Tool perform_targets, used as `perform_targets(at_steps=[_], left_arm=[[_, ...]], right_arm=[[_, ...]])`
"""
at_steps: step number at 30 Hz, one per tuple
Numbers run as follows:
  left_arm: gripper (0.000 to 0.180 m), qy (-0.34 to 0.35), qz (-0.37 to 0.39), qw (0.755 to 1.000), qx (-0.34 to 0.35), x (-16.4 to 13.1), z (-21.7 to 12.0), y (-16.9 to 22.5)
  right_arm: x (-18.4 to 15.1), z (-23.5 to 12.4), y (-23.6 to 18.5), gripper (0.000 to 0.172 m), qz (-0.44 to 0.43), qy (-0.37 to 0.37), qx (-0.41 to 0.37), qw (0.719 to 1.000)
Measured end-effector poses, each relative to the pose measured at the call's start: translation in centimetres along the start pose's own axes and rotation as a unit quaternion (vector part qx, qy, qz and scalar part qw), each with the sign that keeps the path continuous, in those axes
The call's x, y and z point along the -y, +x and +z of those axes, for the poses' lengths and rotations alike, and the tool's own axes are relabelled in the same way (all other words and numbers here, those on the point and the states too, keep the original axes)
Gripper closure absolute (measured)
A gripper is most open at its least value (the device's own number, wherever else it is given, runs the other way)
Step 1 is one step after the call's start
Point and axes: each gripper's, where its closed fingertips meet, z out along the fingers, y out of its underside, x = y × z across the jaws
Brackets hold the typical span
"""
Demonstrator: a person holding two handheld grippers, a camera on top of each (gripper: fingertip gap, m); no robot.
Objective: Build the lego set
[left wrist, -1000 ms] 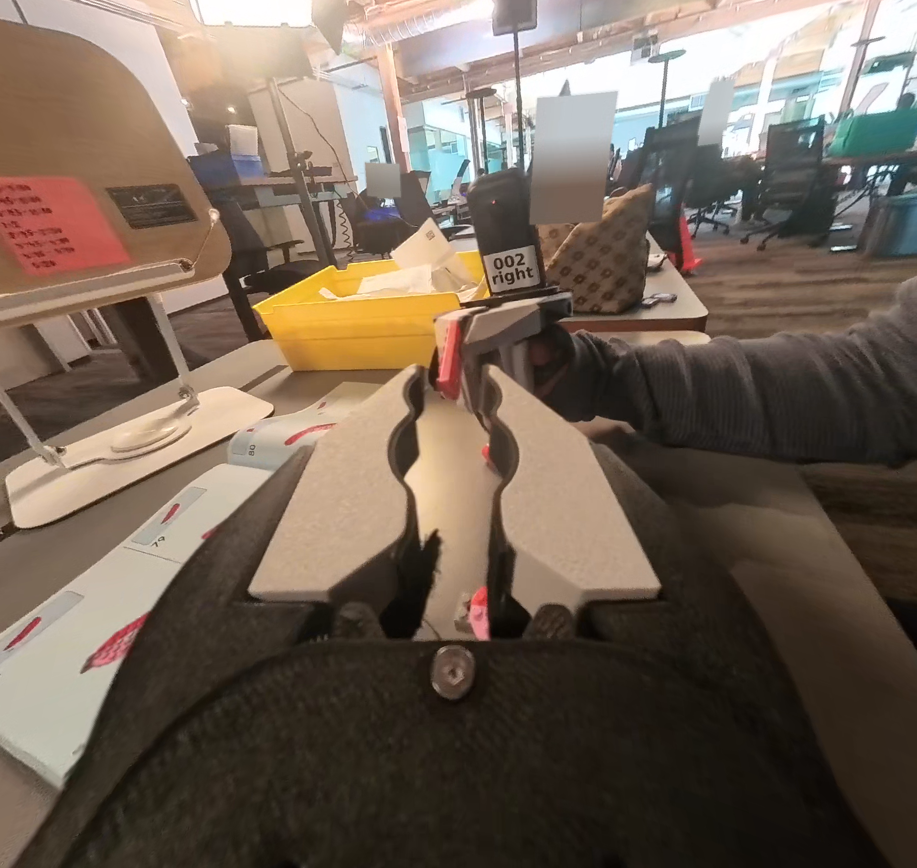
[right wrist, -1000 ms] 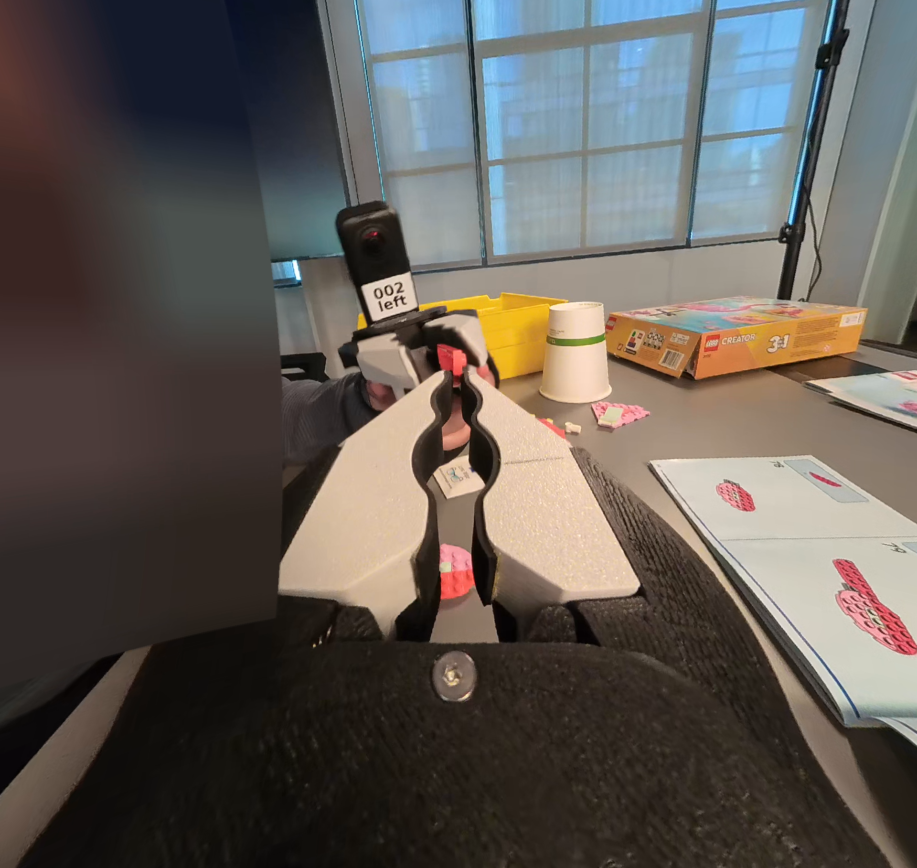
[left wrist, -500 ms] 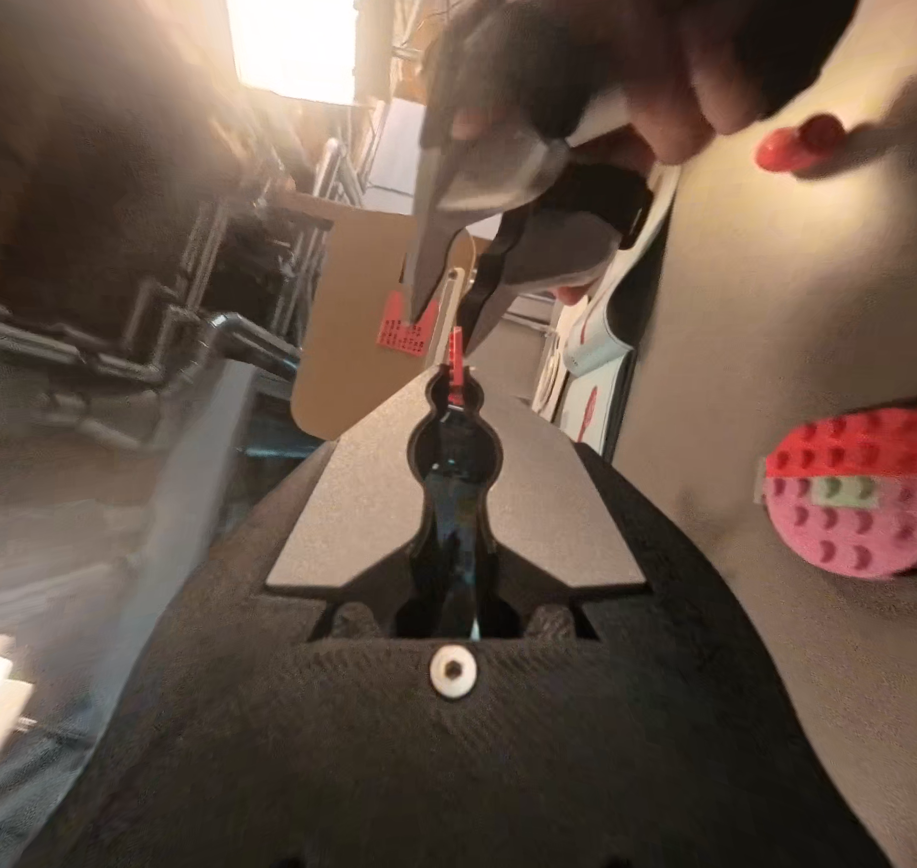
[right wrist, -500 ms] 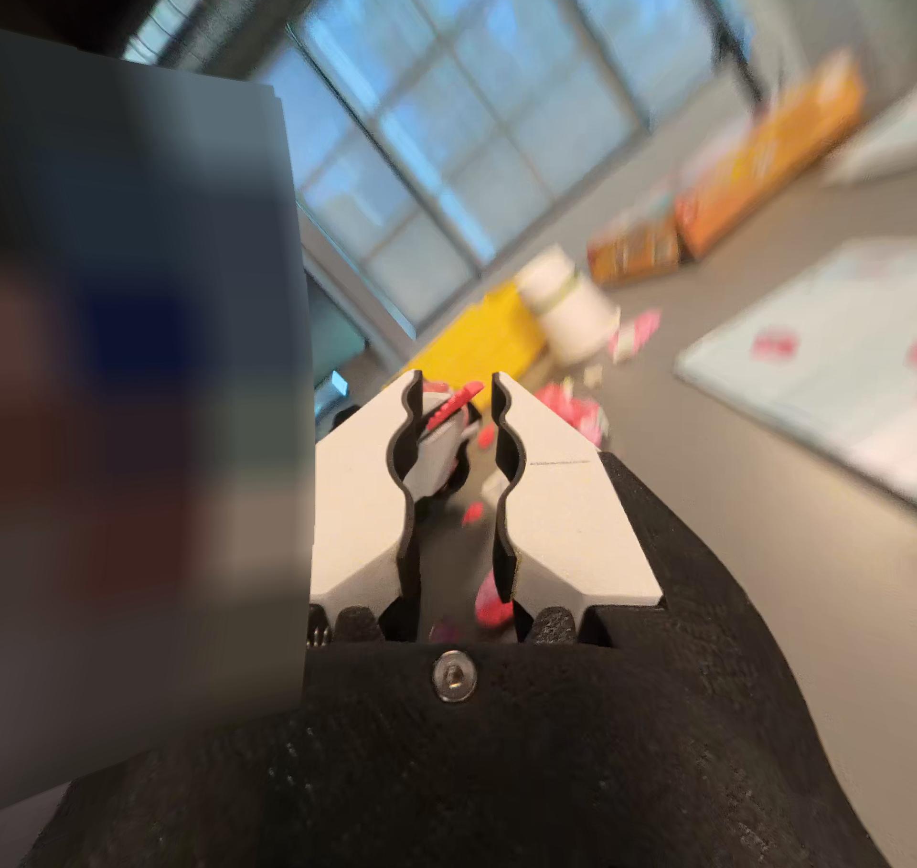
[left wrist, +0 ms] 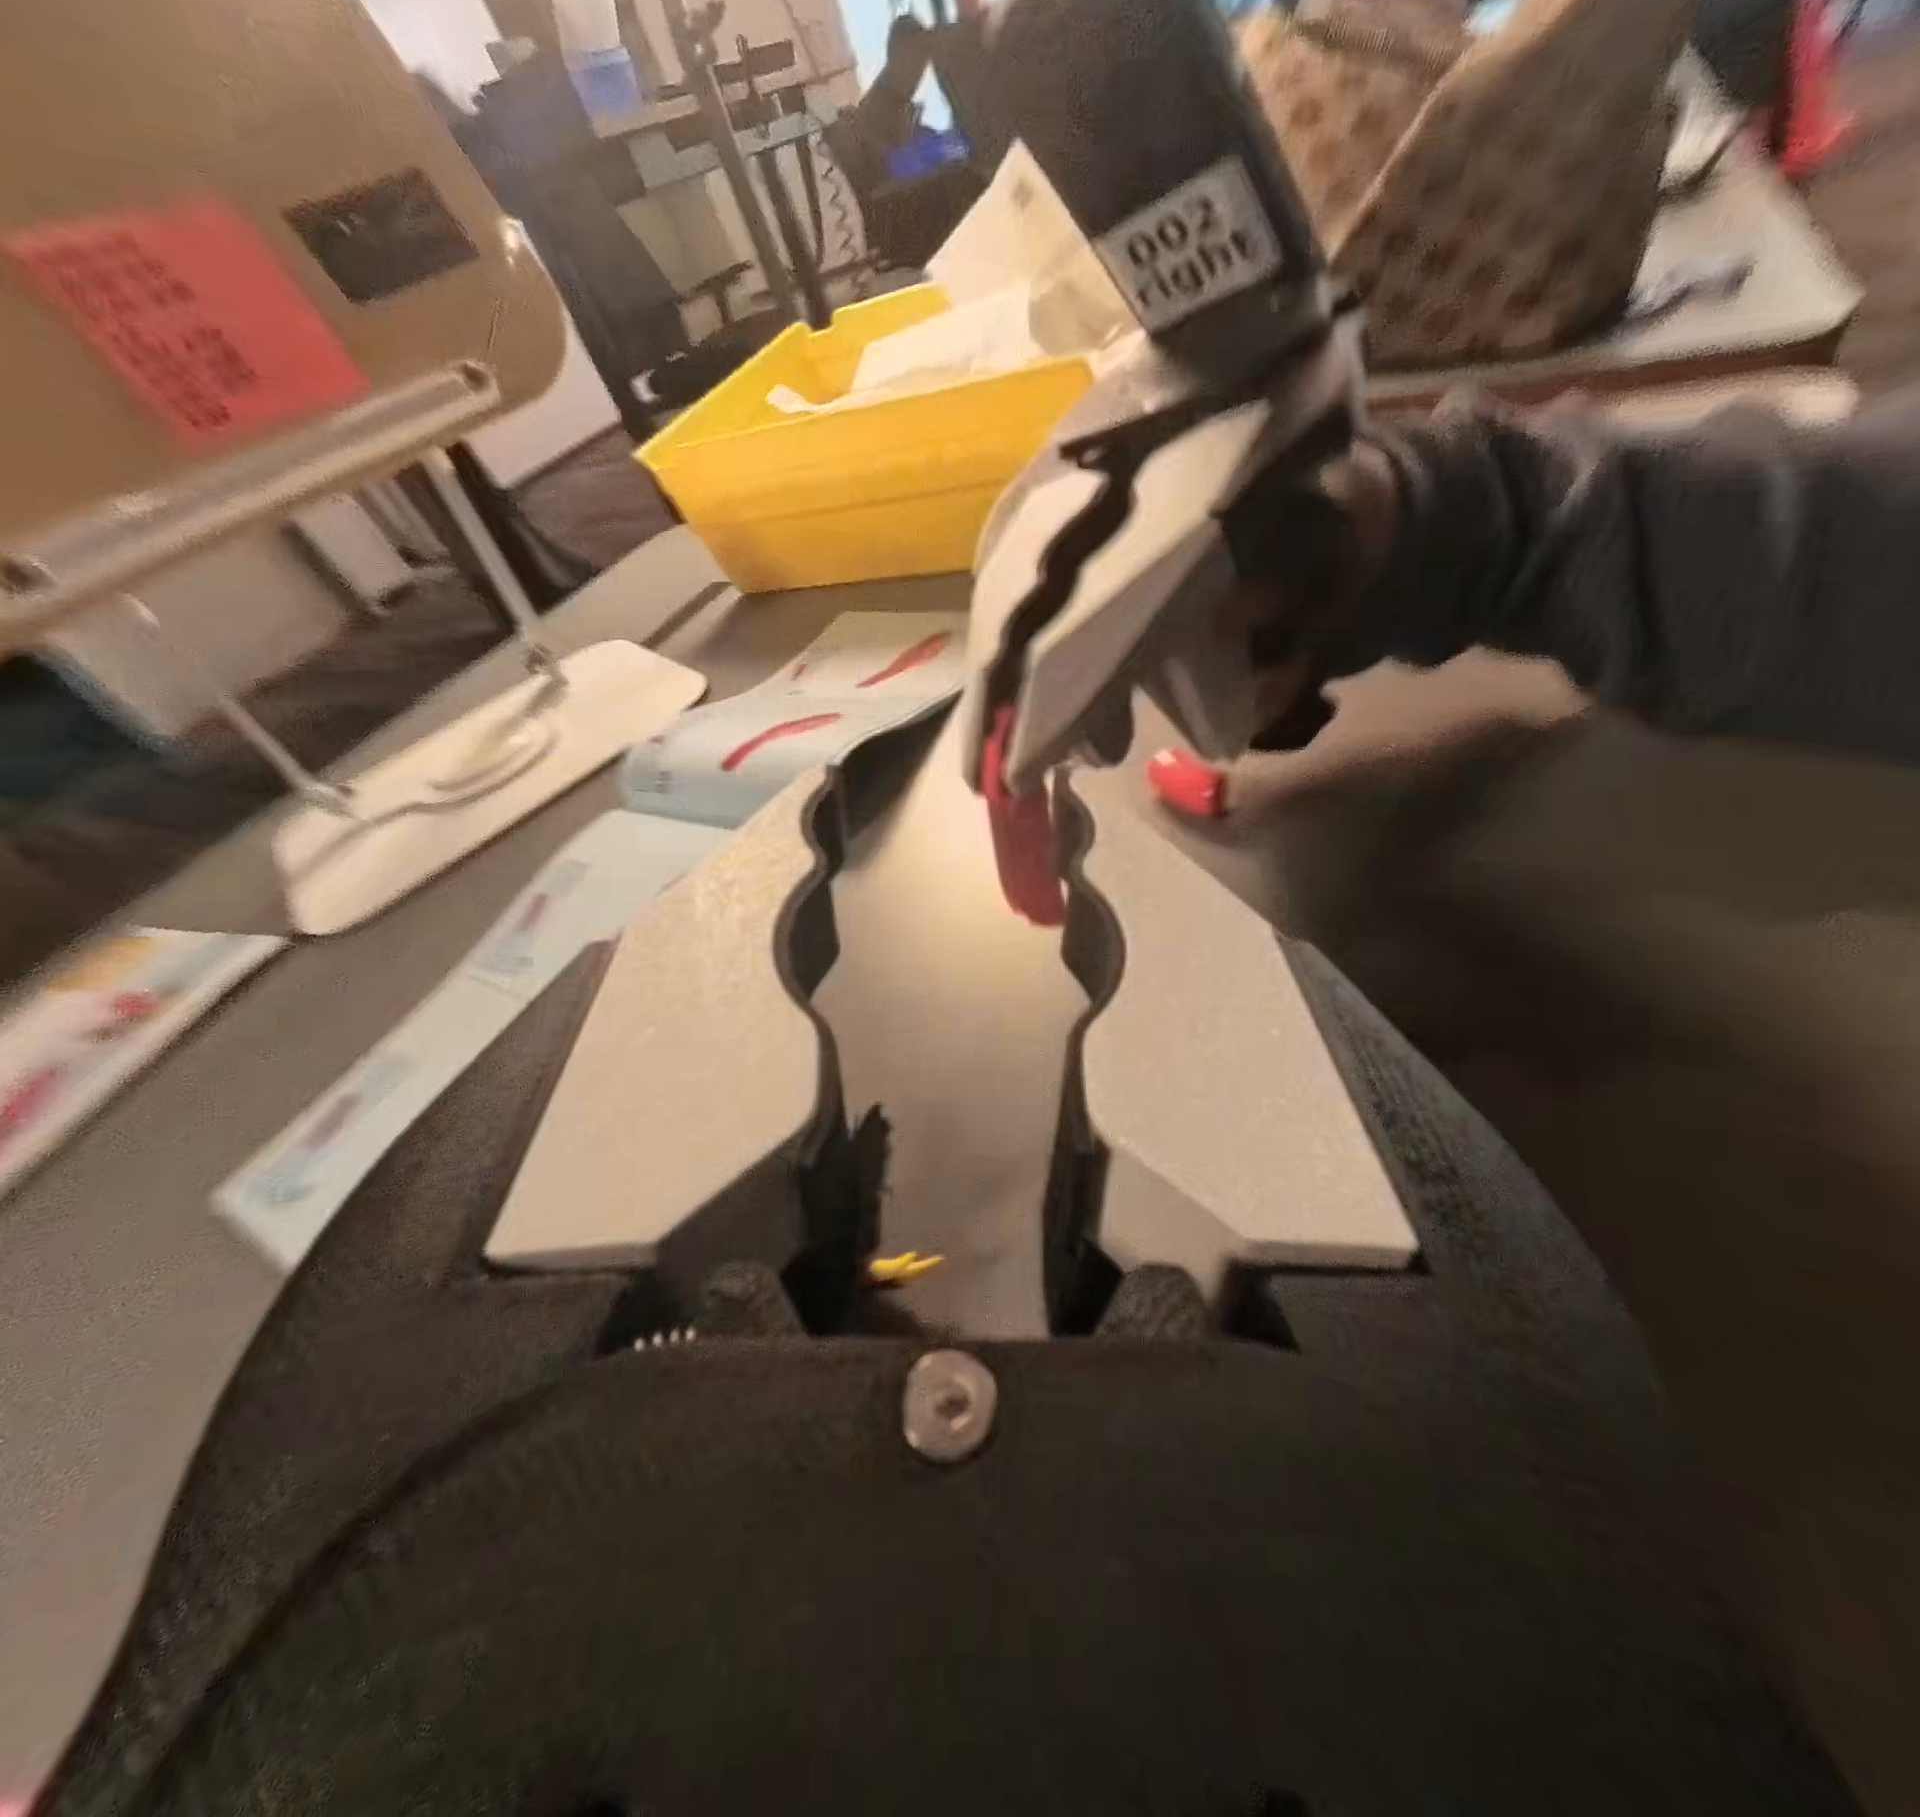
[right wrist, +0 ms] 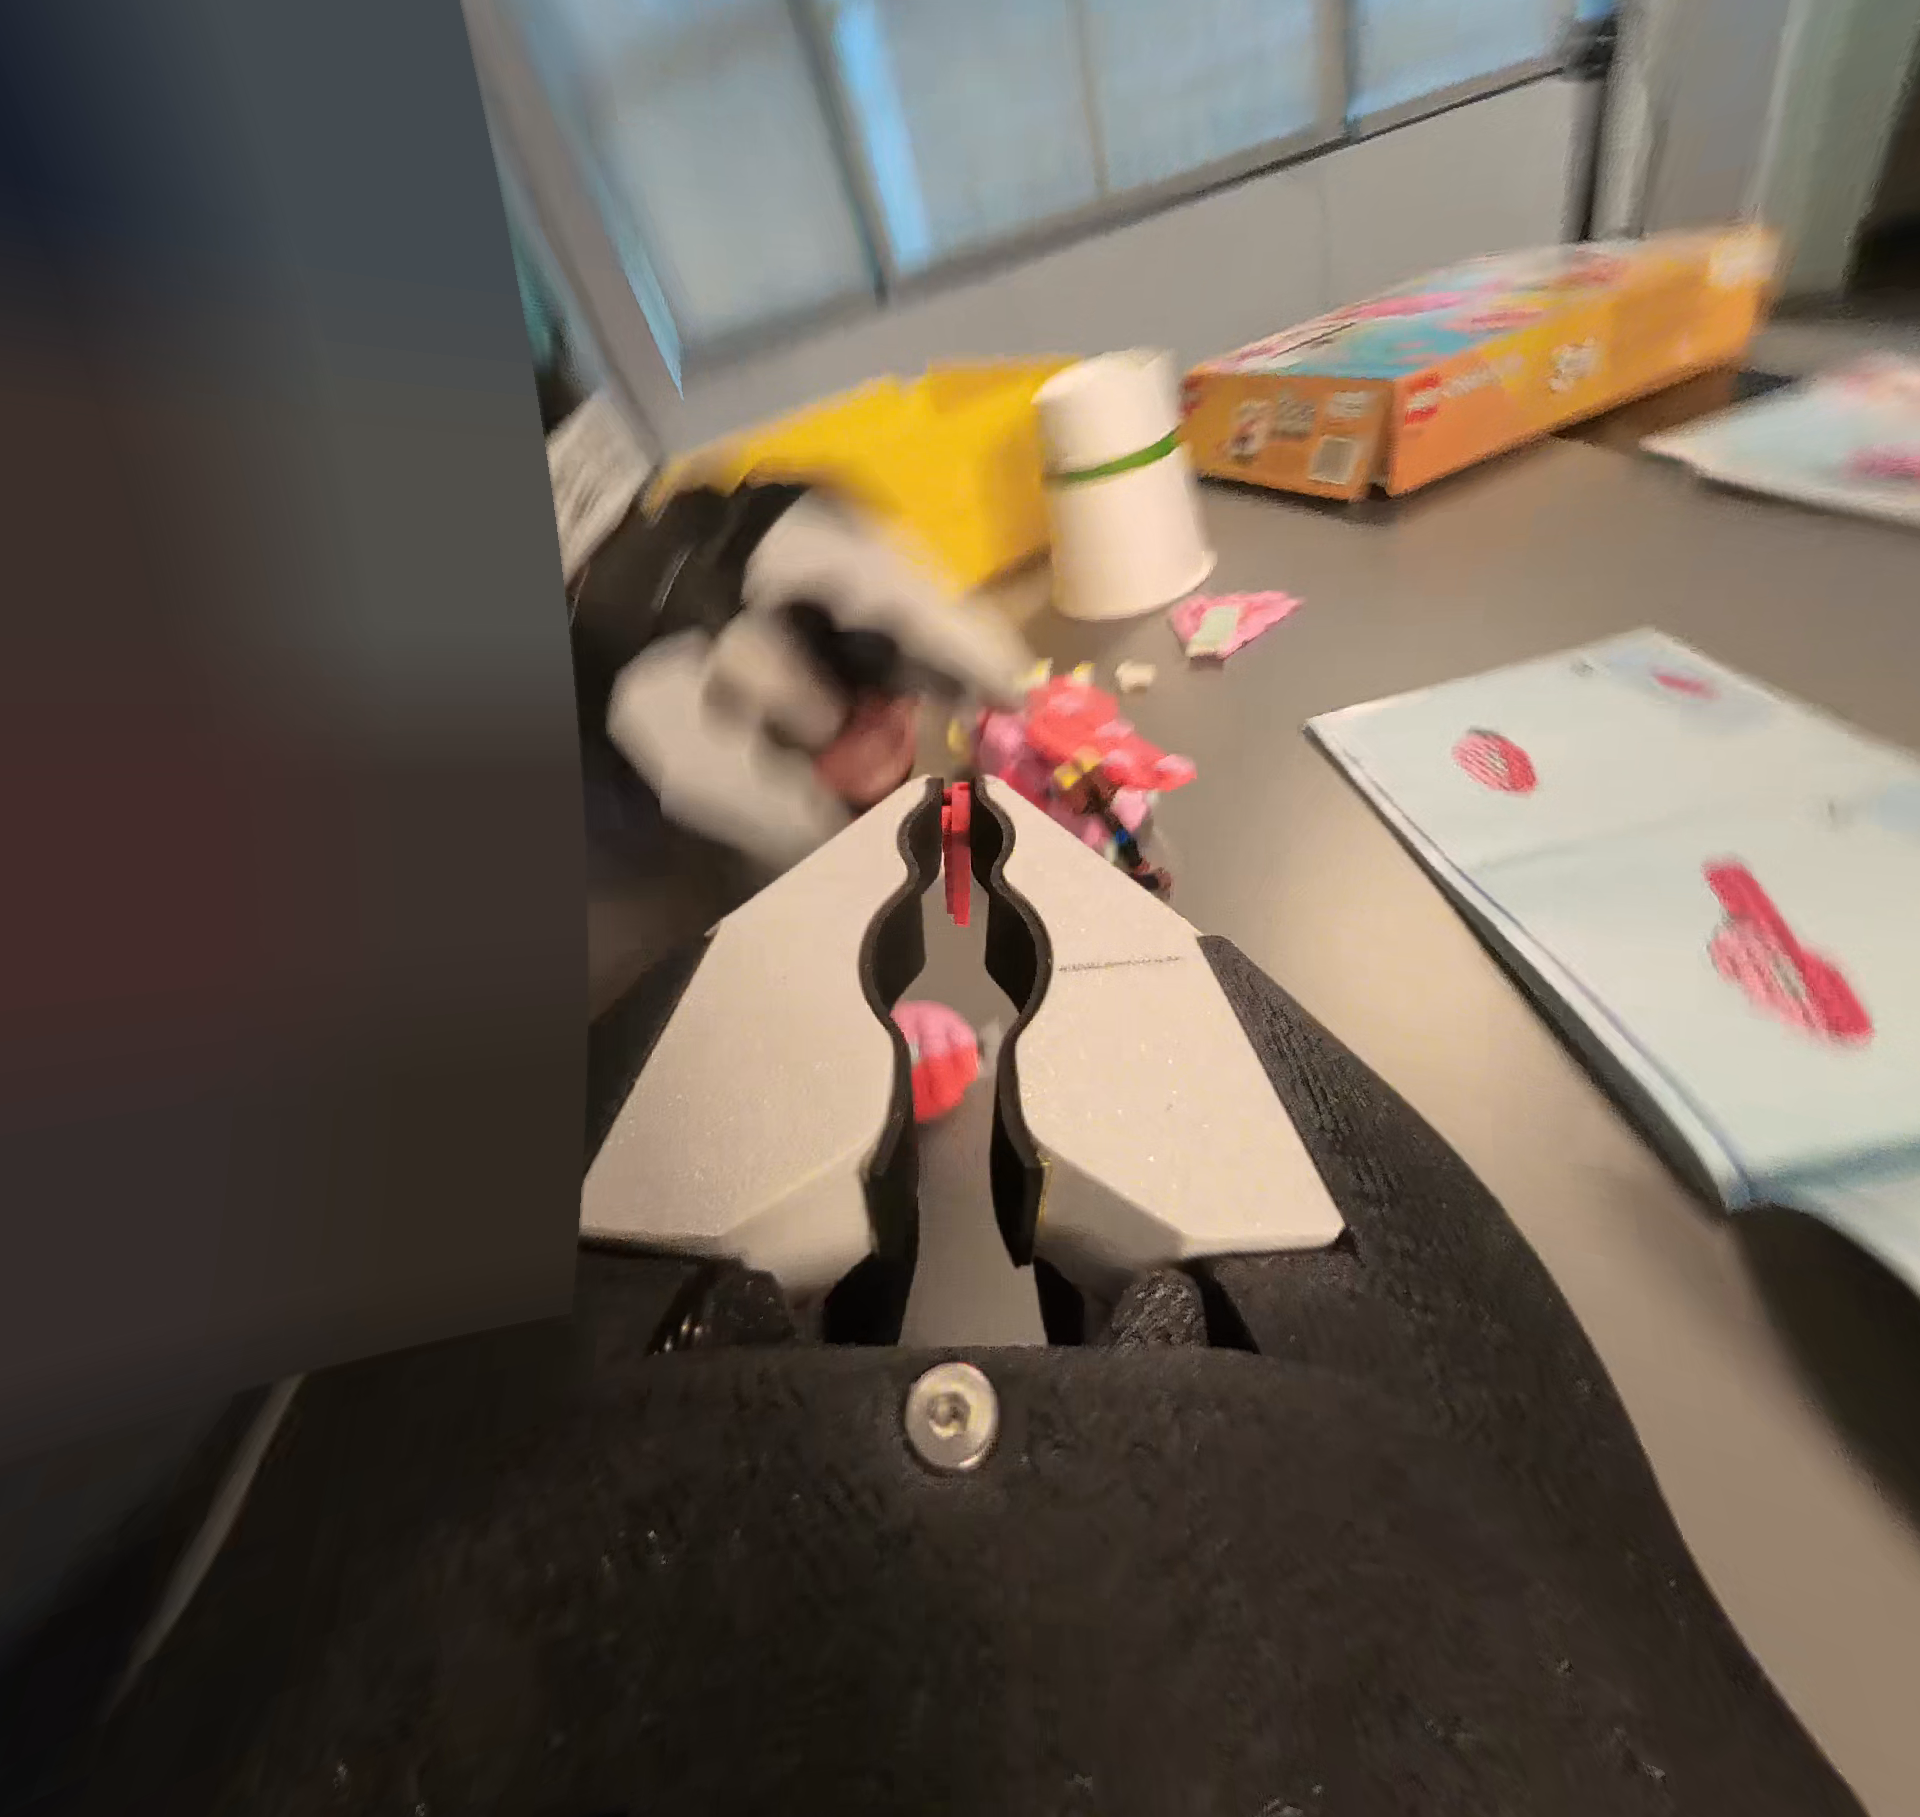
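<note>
A thin, flat red plastic piece (right wrist: pixel 957 858) is pinched edge-on at the tips of the right gripper (right wrist: pixel 958 799), both pads pressed against it. Its lower end hangs between the widely parted, empty fingers (left wrist: pixel 717 988) of the left gripper (left wrist: pixel 951 801). A pink-and-red brick model (right wrist: pixel 1081 765) lies just beyond the right gripper's tips.

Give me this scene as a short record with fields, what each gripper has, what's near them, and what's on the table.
Left gripper: open, holding nothing
Right gripper: closed on a thin red piece, pinched at the tips
Nearest things: pink and red brick model just beyond the right tips; small round pink and red piece on the table under them
Table: white paper cup upside down, yellow bin, orange box, open booklet
Image quality: blurred
</note>
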Motion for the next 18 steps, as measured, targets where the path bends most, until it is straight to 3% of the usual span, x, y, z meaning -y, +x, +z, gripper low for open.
perform_targets(at_steps=[1,5,13,15,18], left_arm=[[0.141,0.001,-0.031,0.999,-0.029,-0.1,-0.1,0.4],[0.152,0.006,-0.092,0.991,-0.096,0.0,-0.3,1.7],[0.175,-0.009,-0.075,0.991,-0.11,-0.5,0.0,2.3],[0.177,-0.008,-0.085,0.993,-0.082,-0.5,-0.1,1.2],[0.177,0.003,-0.098,0.995,-0.003,-0.4,-0.6,-2.0]], right_arm=[[-0.2,0.2,-0.5,0.169,-0.02,-0.006,0.007,1.0],[-0.2,0.1,-1.3,0.17,-0.042,-0.002,0.029,0.999],[0.3,0.2,-1.9,0.166,-0.017,0.024,0.055,0.998],[0.6,0.2,-1.2,0.164,-0.008,0.035,0.038,0.999],[-1.0,0.2,0.9,0.139,0.008,-0.02,-0.029,0.999]])
